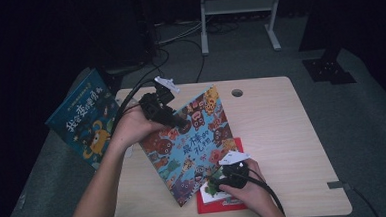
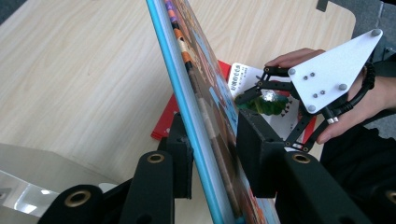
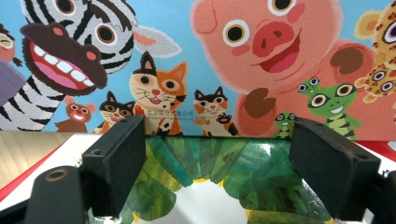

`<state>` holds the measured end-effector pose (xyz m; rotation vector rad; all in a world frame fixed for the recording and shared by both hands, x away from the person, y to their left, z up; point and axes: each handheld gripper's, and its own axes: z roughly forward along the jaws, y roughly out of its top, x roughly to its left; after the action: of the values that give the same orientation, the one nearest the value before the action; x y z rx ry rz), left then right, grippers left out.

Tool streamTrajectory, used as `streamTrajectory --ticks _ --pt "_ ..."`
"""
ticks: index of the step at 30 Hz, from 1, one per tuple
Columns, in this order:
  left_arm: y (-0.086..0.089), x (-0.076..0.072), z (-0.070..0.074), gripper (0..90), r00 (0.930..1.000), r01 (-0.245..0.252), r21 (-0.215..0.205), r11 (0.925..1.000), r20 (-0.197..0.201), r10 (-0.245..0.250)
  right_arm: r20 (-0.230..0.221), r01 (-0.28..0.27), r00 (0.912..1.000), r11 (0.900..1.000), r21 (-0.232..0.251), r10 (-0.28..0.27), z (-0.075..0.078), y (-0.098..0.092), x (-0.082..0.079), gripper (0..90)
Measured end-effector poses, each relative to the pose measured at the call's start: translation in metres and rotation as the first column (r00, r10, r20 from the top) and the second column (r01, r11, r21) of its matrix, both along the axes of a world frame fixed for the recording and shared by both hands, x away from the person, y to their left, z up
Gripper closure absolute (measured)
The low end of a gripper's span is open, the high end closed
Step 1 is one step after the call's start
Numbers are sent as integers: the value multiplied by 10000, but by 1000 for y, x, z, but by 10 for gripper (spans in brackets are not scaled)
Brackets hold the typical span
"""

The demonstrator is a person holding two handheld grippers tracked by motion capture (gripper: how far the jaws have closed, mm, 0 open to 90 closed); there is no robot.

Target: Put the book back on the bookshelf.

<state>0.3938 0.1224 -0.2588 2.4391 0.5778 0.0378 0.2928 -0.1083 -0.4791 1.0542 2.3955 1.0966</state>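
Note:
A large picture book with cartoon animals (image 1: 198, 143) stands tilted up on the wooden table (image 1: 282, 134), its lower edge resting on the tabletop. My left gripper (image 1: 182, 123) is shut on its upper left edge; in the left gripper view the two black pads (image 2: 180, 154) clamp the blue-edged cover (image 2: 187, 93) from both sides. Beneath it lies a flat red and white book with green leaves (image 1: 208, 205). My right gripper (image 1: 216, 183) rests over that book, jaws open, with the leaf picture (image 3: 210, 196) between them and the animal cover (image 3: 210, 56) right in front.
A blue picture book (image 1: 84, 119) leans off the table's left side. Black cables (image 1: 130, 99) trail from the left gripper to the back. A round hole (image 1: 237, 92) sits near the table's far edge. A metal frame (image 1: 238, 6) stands on the floor behind.

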Motion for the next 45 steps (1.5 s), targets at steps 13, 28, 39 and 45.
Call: streamTrajectory --ticks 13,28,39,45 --pt "-3 2 11 739 9976 476 12 9989 -497 -475 742 113 9972 9999 -87 -106 4 -48 10 284" --pt "-7 -16 31 805 9949 1006 901 9908 -183 -993 492 3215 9457 9469 37 -3213 -2 -158 55 267" --pt "25 -18 42 805 9997 138 1074 9941 -212 -116 123 3831 9237 9231 -328 -3829 -17 -173 79 250" --pt "57 -20 48 804 9981 -565 896 9944 -199 585 -55 3827 9238 9235 -252 -3829 -22 -173 81 223"
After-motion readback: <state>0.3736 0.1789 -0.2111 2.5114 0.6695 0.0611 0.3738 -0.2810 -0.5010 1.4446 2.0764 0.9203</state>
